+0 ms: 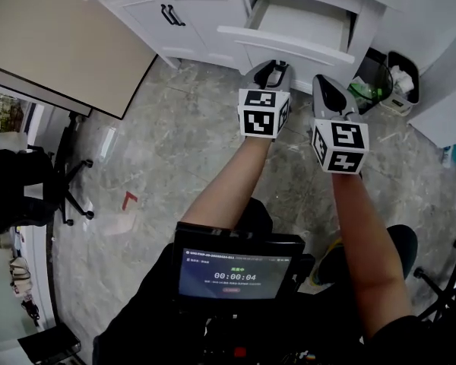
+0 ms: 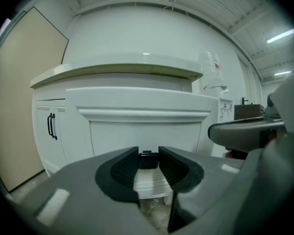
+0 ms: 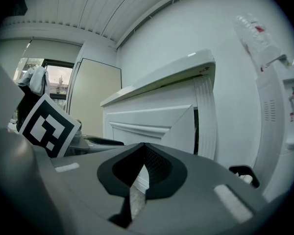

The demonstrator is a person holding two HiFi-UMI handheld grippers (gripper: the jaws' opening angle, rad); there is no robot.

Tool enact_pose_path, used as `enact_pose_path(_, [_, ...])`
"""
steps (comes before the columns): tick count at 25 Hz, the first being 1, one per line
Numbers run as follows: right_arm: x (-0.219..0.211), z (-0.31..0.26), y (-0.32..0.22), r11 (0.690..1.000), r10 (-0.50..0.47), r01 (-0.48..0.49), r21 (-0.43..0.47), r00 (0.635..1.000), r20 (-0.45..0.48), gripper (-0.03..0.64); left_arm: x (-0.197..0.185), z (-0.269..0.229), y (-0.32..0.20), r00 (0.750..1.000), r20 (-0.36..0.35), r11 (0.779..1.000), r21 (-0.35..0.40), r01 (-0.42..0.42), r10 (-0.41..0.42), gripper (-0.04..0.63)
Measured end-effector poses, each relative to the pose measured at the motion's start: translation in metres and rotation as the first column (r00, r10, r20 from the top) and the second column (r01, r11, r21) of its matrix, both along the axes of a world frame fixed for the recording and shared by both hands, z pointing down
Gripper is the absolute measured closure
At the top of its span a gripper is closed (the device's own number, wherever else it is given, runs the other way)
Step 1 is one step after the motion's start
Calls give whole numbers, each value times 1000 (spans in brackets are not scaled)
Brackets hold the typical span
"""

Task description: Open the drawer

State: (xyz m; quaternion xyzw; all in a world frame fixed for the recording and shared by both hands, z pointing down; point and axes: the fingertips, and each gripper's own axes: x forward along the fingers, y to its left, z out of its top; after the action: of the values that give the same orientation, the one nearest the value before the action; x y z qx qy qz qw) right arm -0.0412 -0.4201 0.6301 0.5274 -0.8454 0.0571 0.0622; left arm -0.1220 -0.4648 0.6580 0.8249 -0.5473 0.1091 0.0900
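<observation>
the drawer (image 1: pixel 287 42) stands out from the white cabinet (image 1: pixel 205 10) at twelve o'clock in the head view, part open, so the task looks well along. the left gripper (image 1: pixel 269 68) has its jaws narrowed onto the small black handle (image 2: pixel 148 159) on the drawer front, pads pressing its two sides. the right gripper (image 3: pixel 143 148), at three o'clock of the left one, has its jaws closed tip to tip on nothing. the hold is on a short, smooth knob: a pull off the drawer's line could slip the pads off. a hard tug may slam it against its stops. the idle gripper sits near the front and could get bumped.
</observation>
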Motion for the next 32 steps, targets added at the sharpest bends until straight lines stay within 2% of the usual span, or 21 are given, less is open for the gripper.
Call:
enact_pose_path(5, [2, -26, -6, 999, 4, -4, -33, 1000, 10, 594, 5, -40, 9, 1000, 3, 999, 32, 19, -19, 456])
enact_pose_path(8, [3, -60, -2, 997, 10, -10, -75, 1000, -3, 594, 7, -79, 16, 999, 25, 1000, 17, 21, -21, 524])
enact_pose_path(9, [4, -76, 0, 996, 13, -14, -87, 1000, -10, 594, 8, -99, 19, 999, 34, 1000, 19, 20, -20, 571])
enact_pose_path(10, [5, -94, 2, 995, 18, -19, -97, 1000, -16, 594, 9, -121, 22, 999, 36, 1000, 20, 15, -15, 591])
enact_pose_path(14, [6, -185, 13, 993, 39, -41, -111, 999, -18, 594, 14, -220, 30, 1000, 23, 1000, 27, -13, 13, 591])
enact_pose_path(20, [9, -332, 34, 996, 71, -72, -54, 997, -16, 594, 11, -368, 56, 999, 6, 996, 82, -34, 33, 591])
enact_pose_path(24, [6, -407, 44, 995, 95, -95, -2, 995, -4, 595, 1, -443, 71, 999, -6, 991, 132, -35, 36, 591])
enact_pose_path(28, [3, -452, 58, 994, 109, -109, 23, 994, -10, 595, -3, -493, 91, 999, -24, 987, 159, -34, 39, 591])
enact_pose_path(32, [2, -469, 75, 994, 106, -106, 24, 994, -11, 595, -7, -511, 114, 999, -44, 988, 153, -18, 25, 591])
